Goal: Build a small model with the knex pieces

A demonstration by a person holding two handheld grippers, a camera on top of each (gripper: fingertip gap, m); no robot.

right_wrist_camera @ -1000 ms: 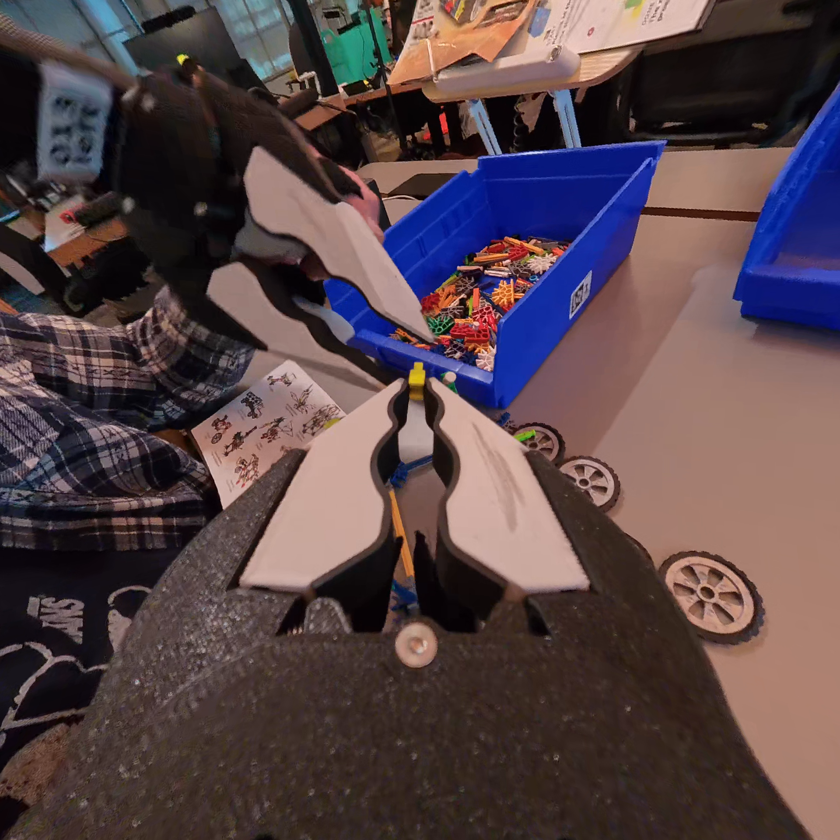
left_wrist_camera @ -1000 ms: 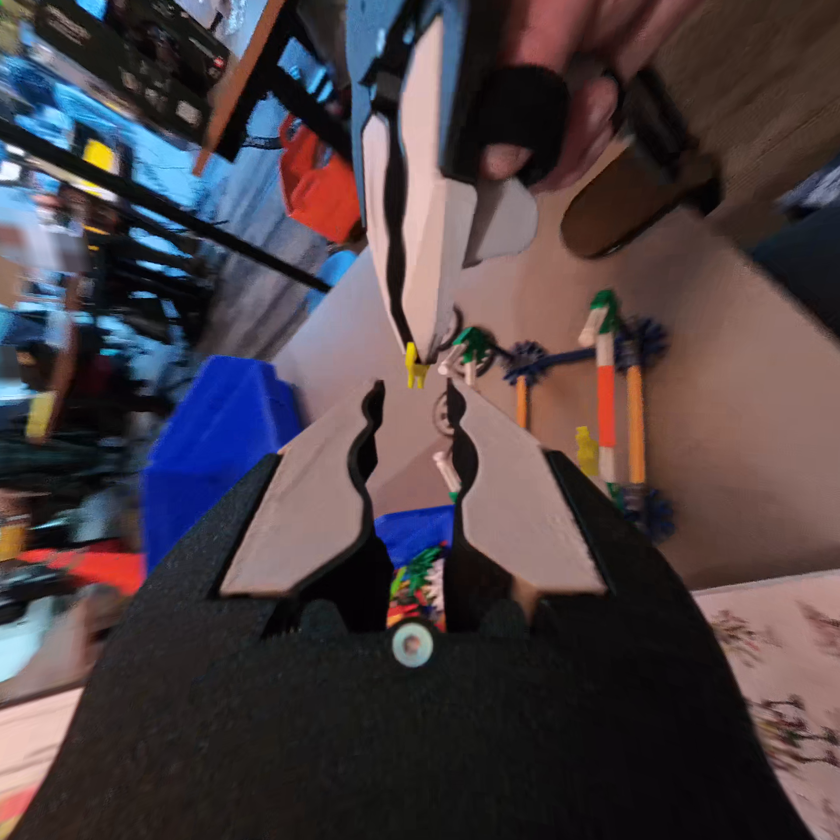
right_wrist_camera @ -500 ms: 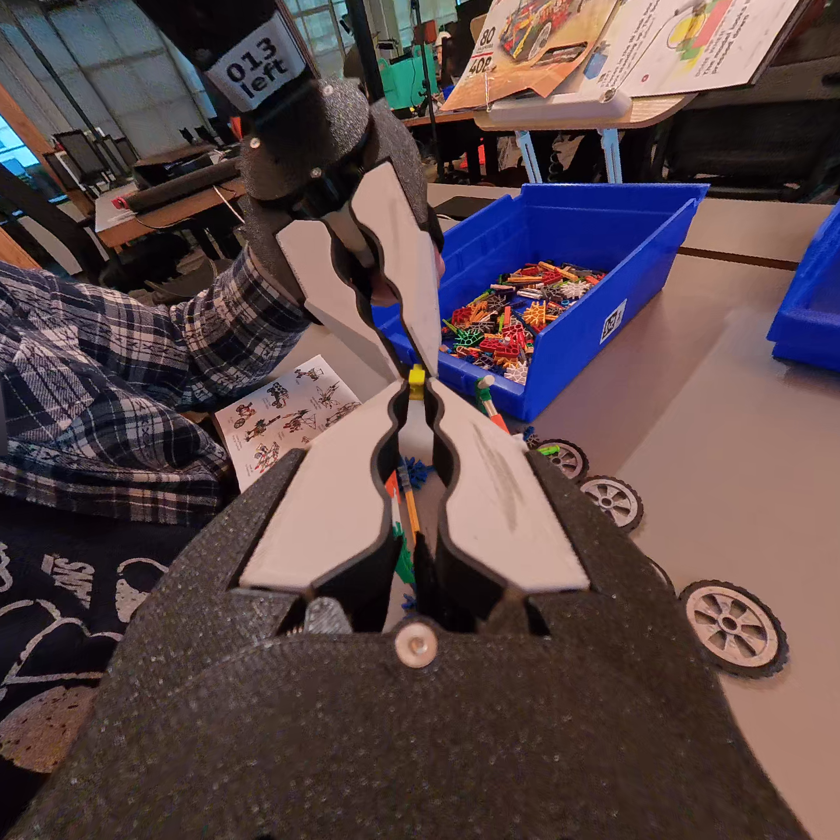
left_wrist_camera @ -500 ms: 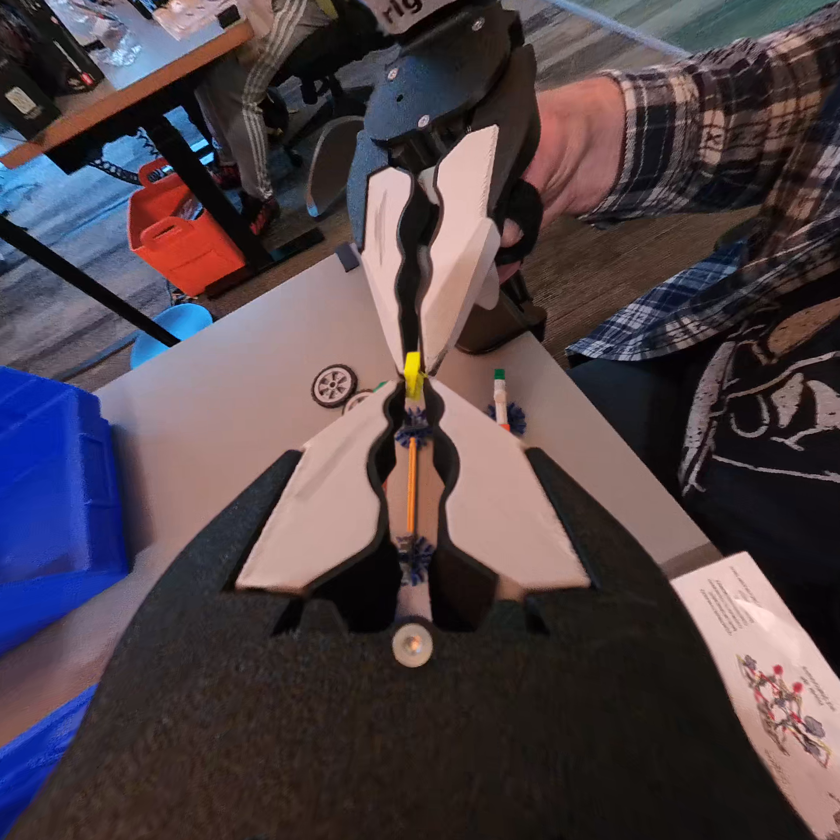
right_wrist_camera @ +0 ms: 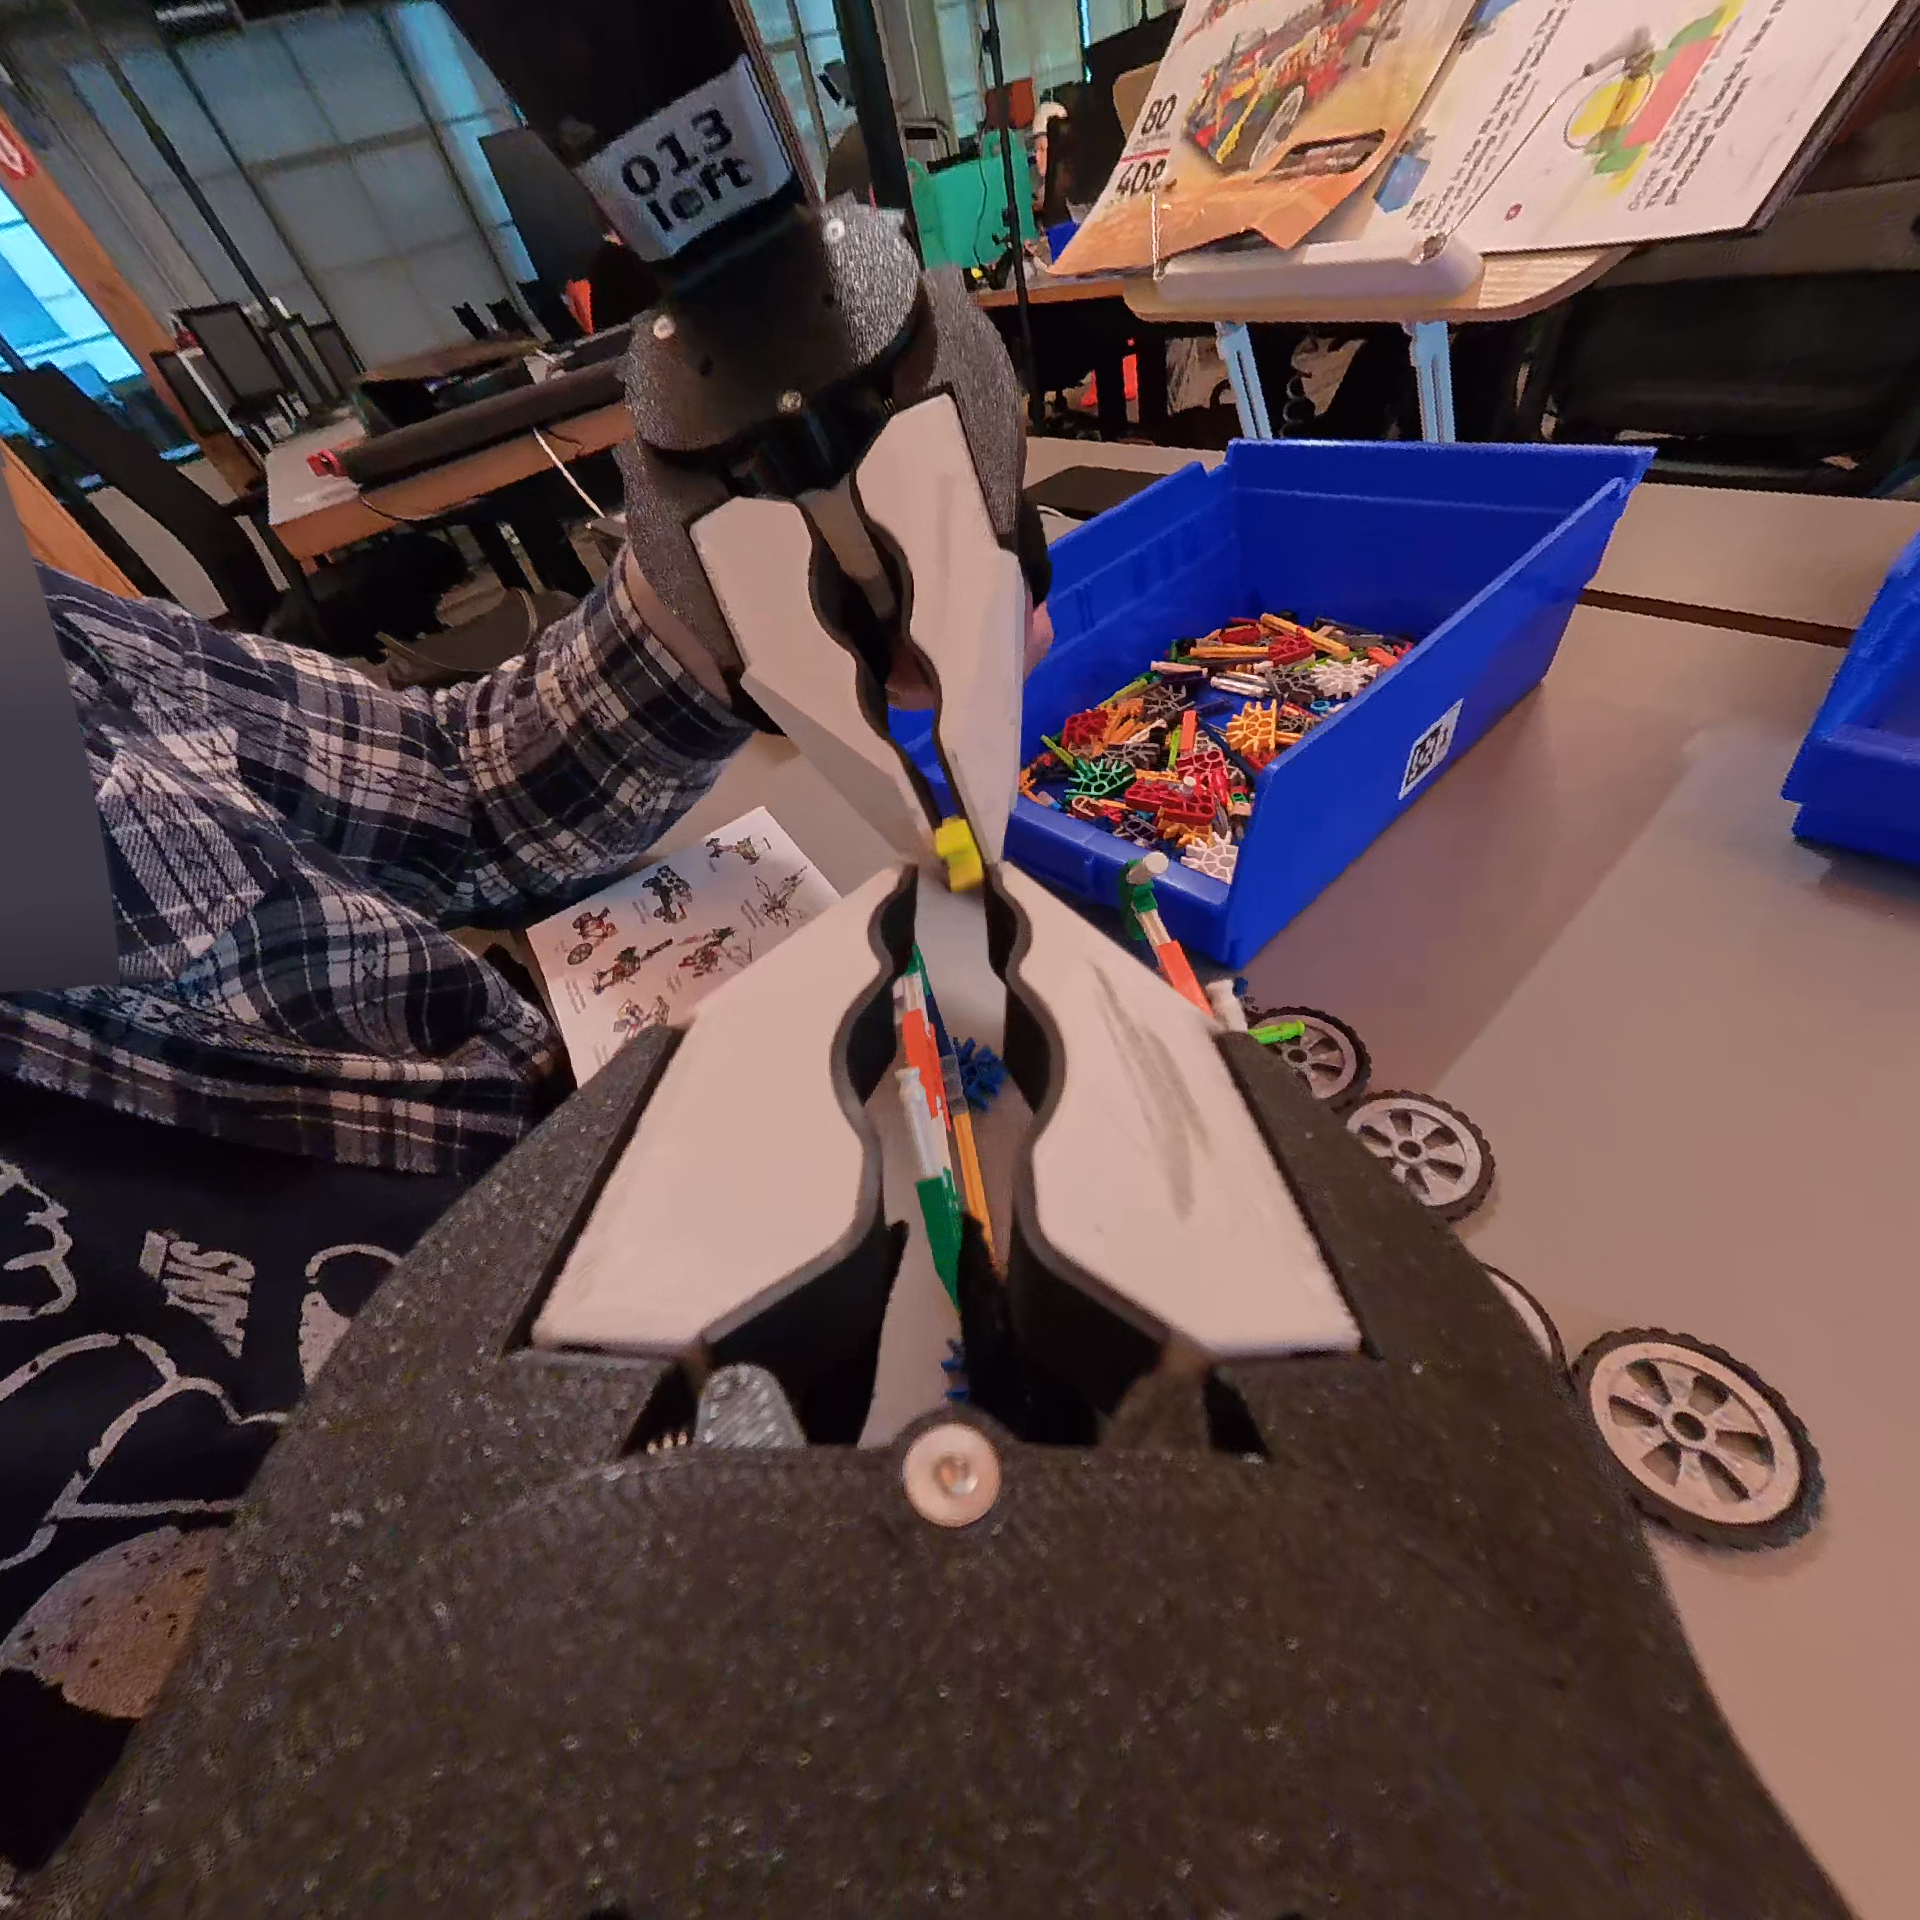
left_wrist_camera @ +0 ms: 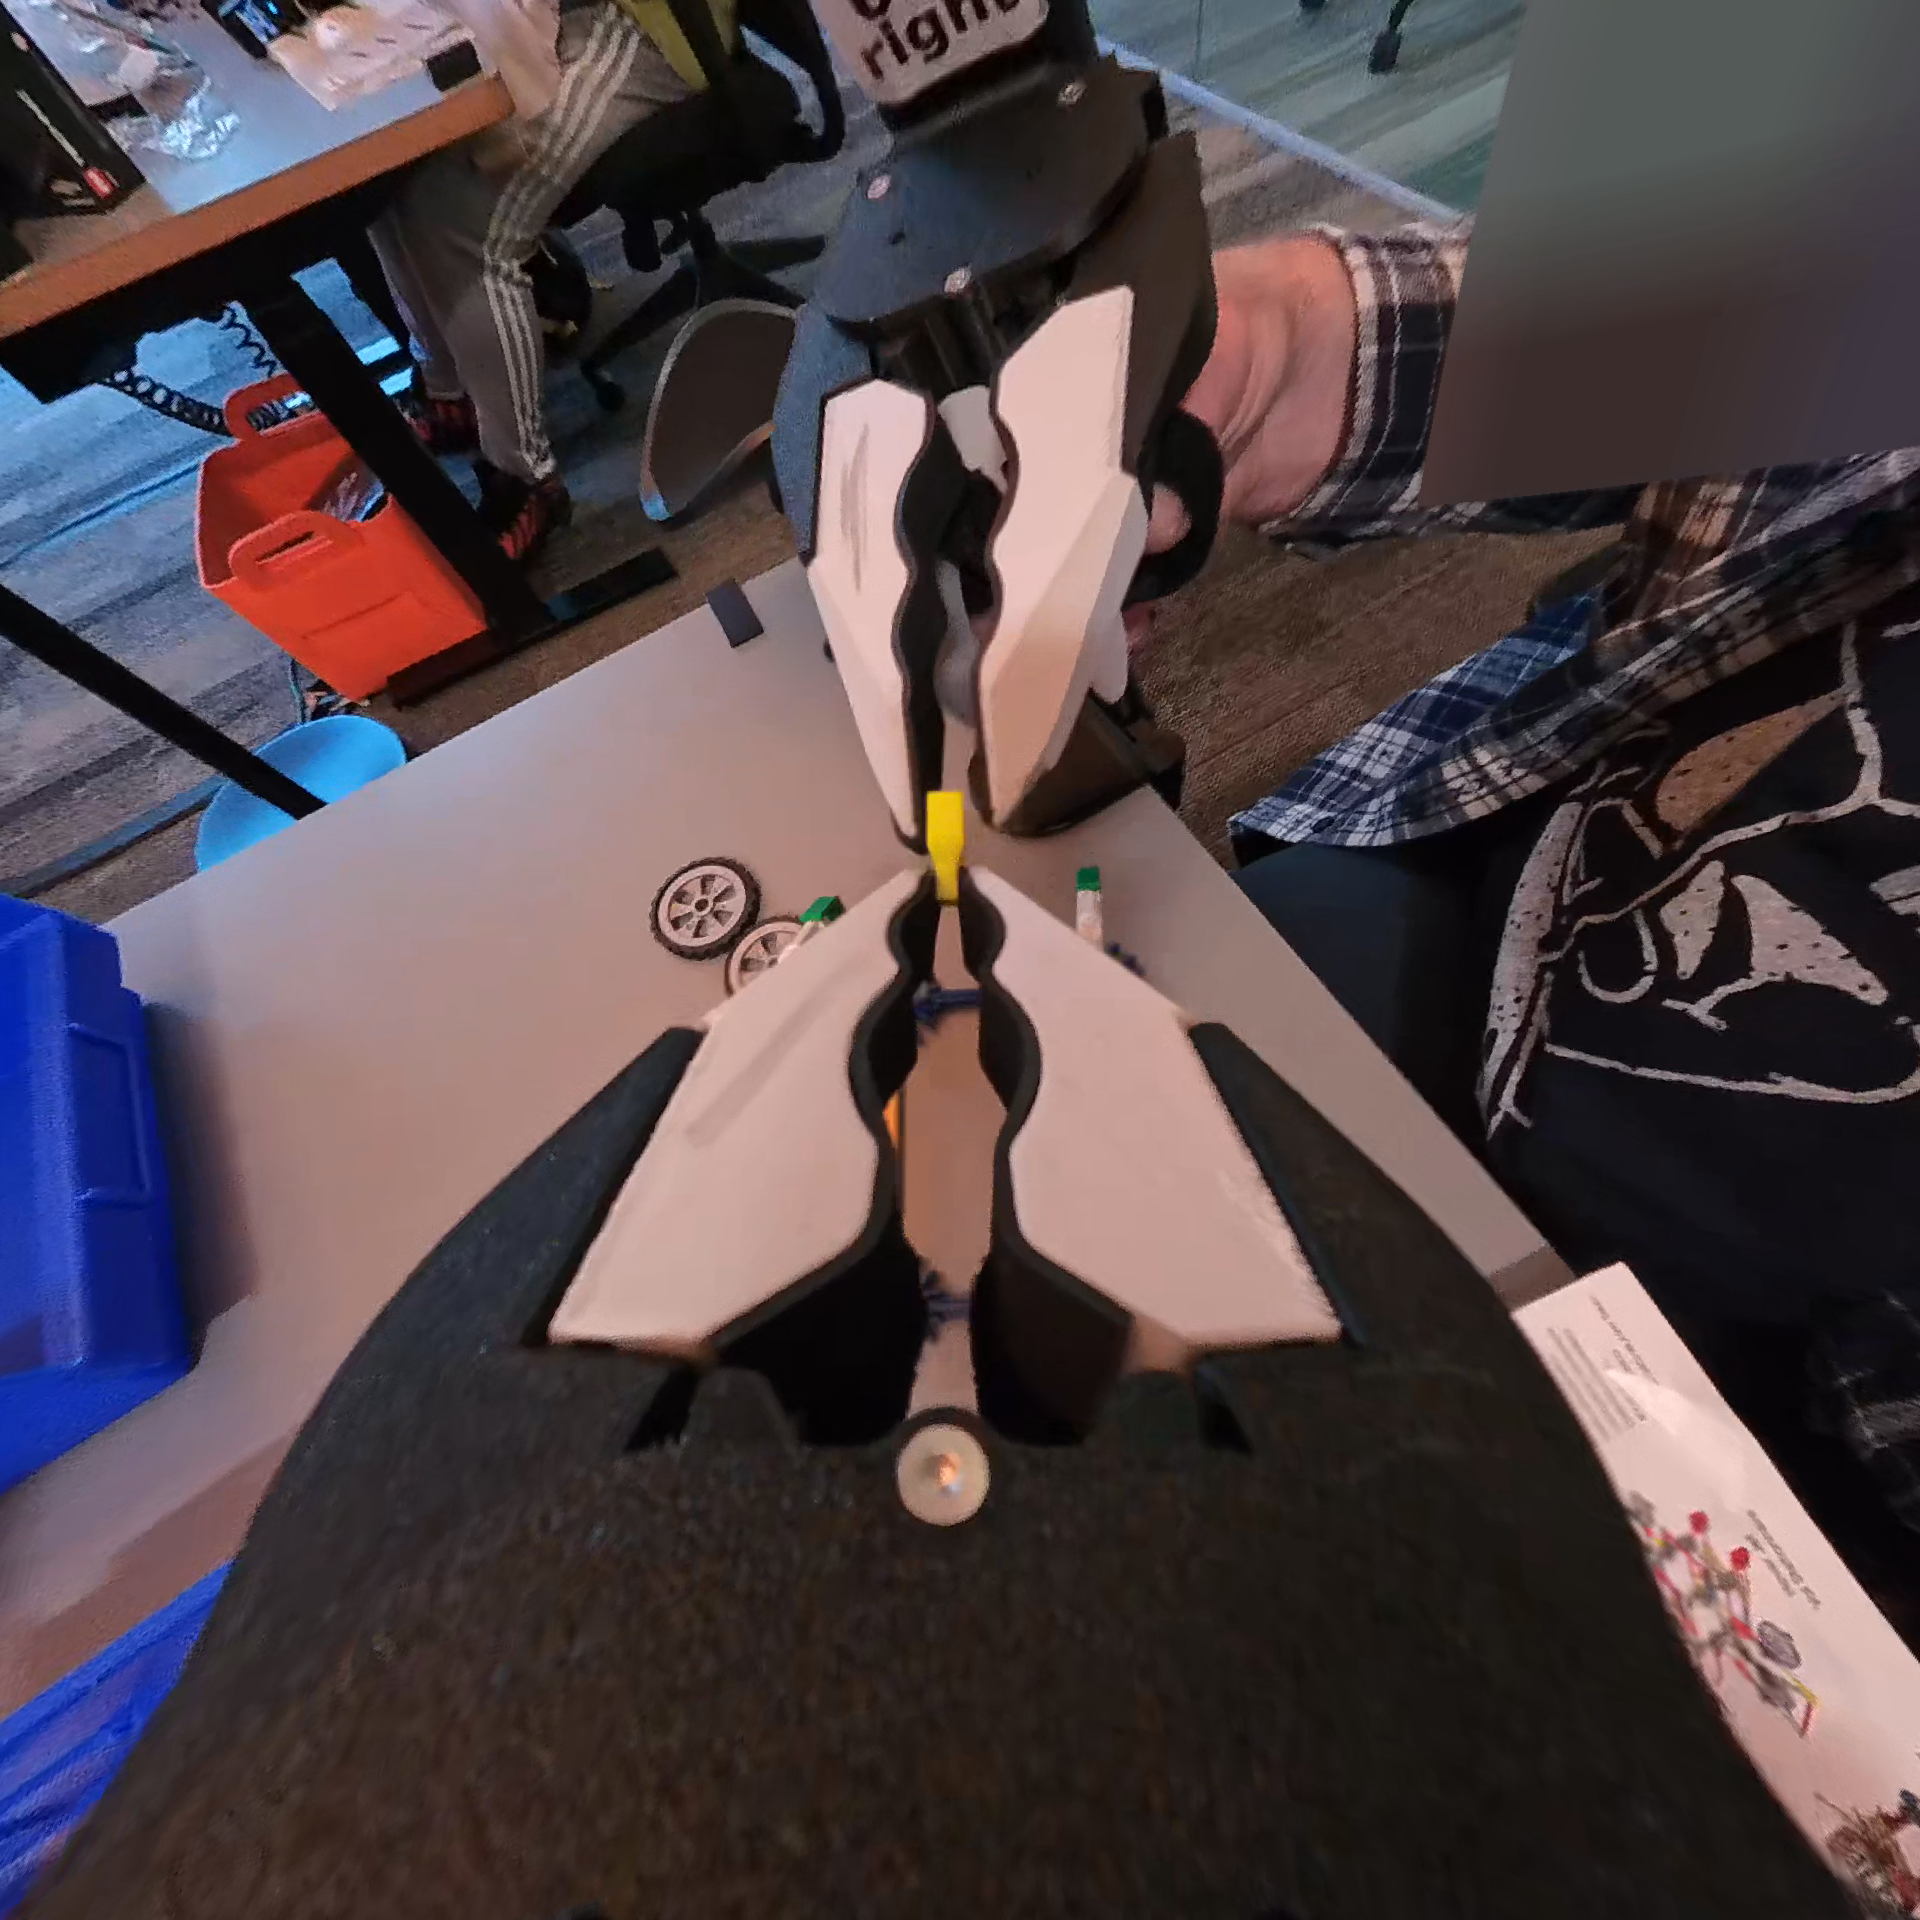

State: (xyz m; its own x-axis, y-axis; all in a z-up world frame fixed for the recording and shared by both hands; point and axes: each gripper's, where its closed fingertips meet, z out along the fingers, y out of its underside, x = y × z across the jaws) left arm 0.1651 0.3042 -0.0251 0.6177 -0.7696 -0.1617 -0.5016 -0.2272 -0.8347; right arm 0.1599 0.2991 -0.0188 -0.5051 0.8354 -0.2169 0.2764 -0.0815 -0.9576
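My left gripper (left_wrist_camera: 943, 881) is shut on the lower end of a small yellow connector (left_wrist_camera: 943, 836), tip to tip with my right gripper (left_wrist_camera: 951, 826), which points back at it from above. In the right wrist view the yellow connector (right_wrist_camera: 957, 854) sits in the left gripper's tips (right_wrist_camera: 956, 842). My right gripper (right_wrist_camera: 953, 878) has its jaws slightly parted around the piece, with table showing through the gap. Both hang above a rod model (right_wrist_camera: 925, 1091) of orange, white, green and yellow rods with blue connectors, lying on the grey table (right_wrist_camera: 1662, 1039).
A blue bin (right_wrist_camera: 1351, 582) of mixed coloured parts stands behind the grippers, a second blue bin (right_wrist_camera: 1860, 748) at the right edge. Three grey wheels (right_wrist_camera: 1694, 1434) lie to the right. An instruction sheet (right_wrist_camera: 675, 925) lies by the person's plaid sleeve. A book stand (right_wrist_camera: 1299, 270) is behind.
The left gripper swung round to face the right gripper and closed on the yellow connector. The right gripper's jaws have parted a little since half a second ago.
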